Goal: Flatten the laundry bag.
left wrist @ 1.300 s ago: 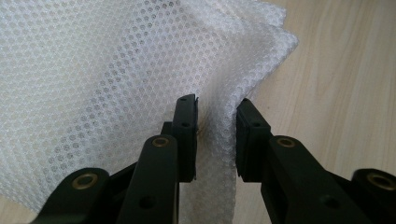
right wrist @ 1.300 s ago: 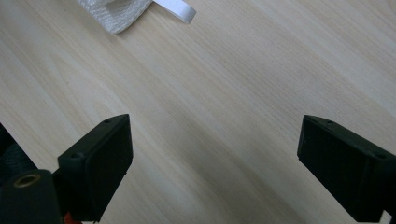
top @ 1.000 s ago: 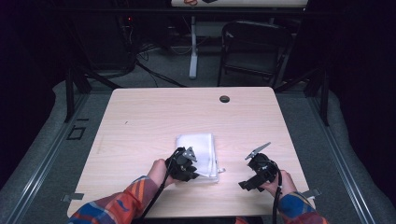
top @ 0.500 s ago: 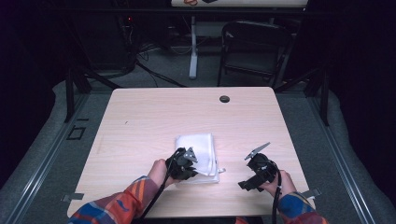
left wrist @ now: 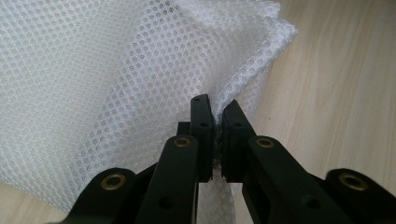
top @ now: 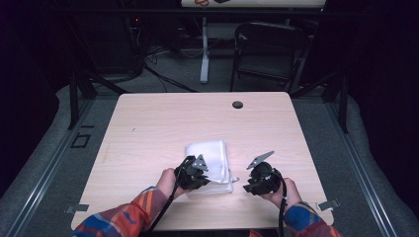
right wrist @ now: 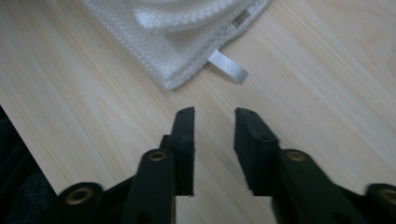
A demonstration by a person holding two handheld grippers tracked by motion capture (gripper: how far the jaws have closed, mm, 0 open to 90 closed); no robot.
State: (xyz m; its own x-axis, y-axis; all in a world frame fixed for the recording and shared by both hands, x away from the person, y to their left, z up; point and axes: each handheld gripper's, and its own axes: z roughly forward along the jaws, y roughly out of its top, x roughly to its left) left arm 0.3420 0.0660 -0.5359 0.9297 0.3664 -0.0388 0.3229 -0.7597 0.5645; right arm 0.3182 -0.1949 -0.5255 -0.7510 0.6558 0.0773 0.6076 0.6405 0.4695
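Note:
A folded white mesh cloth [top: 210,154] lies on the near middle of the wooden table [top: 173,118]. My left gripper [top: 201,177] sits at the cloth's near edge. In the left gripper view it [left wrist: 215,109] is shut on a fold of the mesh cloth [left wrist: 116,70]. My right gripper [top: 248,185] hovers just right of the cloth, pointing toward it. In the right gripper view its jaws [right wrist: 214,116] have just been closing, stand a little apart and hold nothing. Ahead of them lie the cloth's corner [right wrist: 173,28] and a small white tab [right wrist: 228,66].
A dark round grommet [top: 237,104] sits near the table's far edge. Beyond the table stand a dark chair [top: 269,49] and a white post [top: 204,49] on the floor. A person's patterned sleeves [top: 123,222] come in at the bottom.
The right gripper has shifted left, closer to the cloth's right edge. The left gripper and the cloth have stayed in place.

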